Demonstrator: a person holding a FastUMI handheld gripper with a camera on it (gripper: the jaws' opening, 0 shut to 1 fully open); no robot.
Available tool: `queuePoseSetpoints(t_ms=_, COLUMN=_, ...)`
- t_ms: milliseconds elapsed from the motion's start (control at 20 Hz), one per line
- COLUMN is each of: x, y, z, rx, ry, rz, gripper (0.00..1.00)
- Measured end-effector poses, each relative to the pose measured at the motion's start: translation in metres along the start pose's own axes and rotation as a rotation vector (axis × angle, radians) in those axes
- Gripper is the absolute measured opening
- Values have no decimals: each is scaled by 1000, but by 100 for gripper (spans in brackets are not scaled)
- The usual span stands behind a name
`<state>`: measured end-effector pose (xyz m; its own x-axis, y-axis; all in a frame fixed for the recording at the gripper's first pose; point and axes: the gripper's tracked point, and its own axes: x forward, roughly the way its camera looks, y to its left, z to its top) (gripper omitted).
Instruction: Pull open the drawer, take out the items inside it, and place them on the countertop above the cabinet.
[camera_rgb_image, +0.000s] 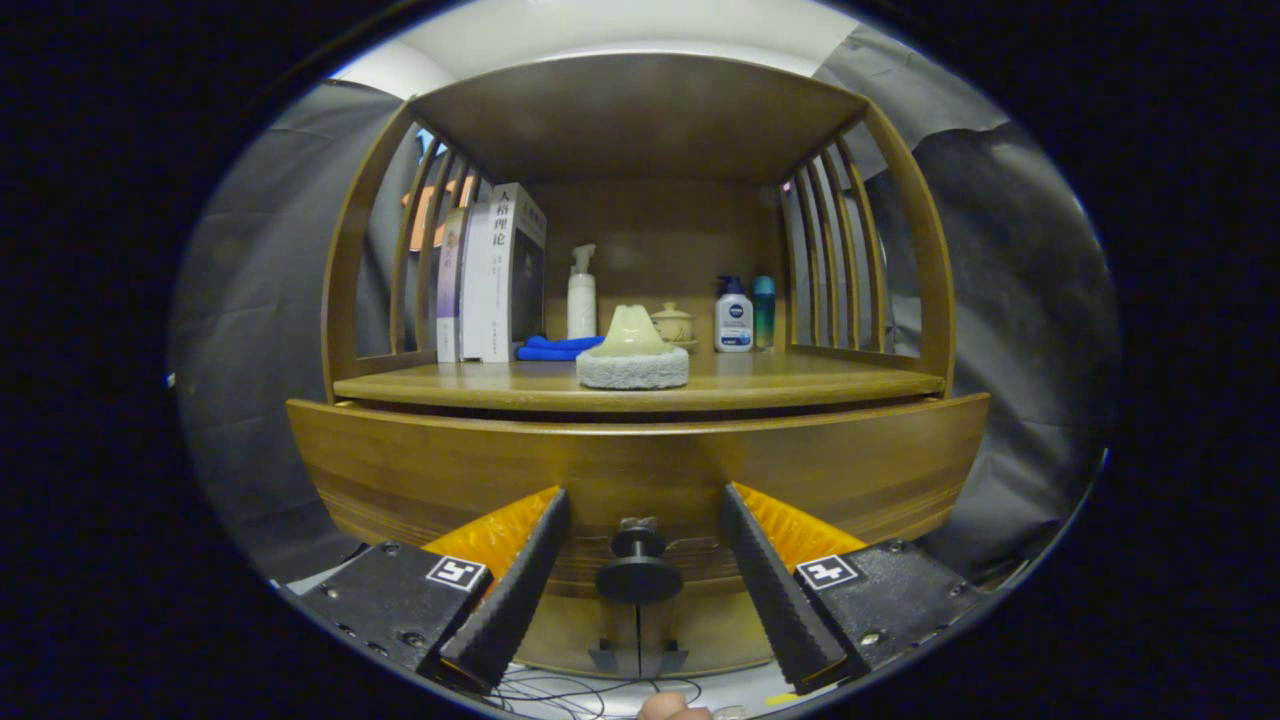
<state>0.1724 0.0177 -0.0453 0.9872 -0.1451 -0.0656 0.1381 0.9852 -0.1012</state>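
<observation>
The tool (640, 545) is released, its fingers spread either side of the drawer's knob (638, 568) without touching it. The drawer (420, 465) sits just below the worktop (800, 385), where a scrubber (632, 352) rests.

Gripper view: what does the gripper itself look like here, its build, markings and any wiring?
The gripper has two wedge-shaped fingers with ribbed inner faces, standing apart. Each is mounted on a flat black block with screws and a small square black-and-white marker. Thin dark wires trail below. A fingertip of the holder's hand peeks in underneath.
</observation>
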Motion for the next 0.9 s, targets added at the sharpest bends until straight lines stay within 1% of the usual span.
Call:
queuePoseSetpoints(t_ms=550, x=35, y=1, z=4, rx=-7, ry=11, rz=-3, gripper=98)
queuePoseSetpoints(t_ms=900, x=37, y=2, z=4, rx=-15, ry=0, rz=-10, gripper=98)
